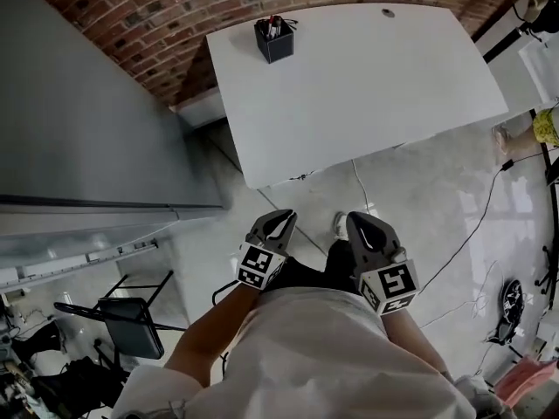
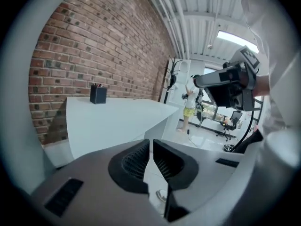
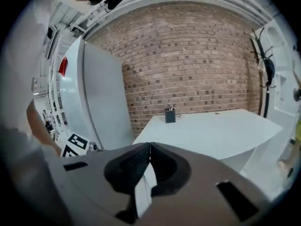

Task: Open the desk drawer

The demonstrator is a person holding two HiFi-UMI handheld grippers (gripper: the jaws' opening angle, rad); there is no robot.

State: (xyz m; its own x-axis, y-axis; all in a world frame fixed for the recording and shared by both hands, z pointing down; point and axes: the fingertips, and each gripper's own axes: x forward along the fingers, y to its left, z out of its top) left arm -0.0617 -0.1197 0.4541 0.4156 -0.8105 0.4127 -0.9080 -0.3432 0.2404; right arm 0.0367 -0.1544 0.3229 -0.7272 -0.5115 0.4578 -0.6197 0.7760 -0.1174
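I stand on a pale, glossy floor (image 1: 419,190) facing a red brick wall (image 1: 166,16). A tall grey cabinet (image 1: 79,103) rises on my left, and a black chair (image 1: 131,330) sits on the floor on that same side. The white desk (image 1: 376,94) is ahead of me, its far edge close to the wall. Its smooth, plain top carries a black pen holder (image 1: 274,40) near the far left corner. The drawer itself I cannot make out in any view. My left tongs (image 1: 281,220) and right tongs (image 1: 361,223) are both clenched on nothing, side by side, short of the desk's near edge.
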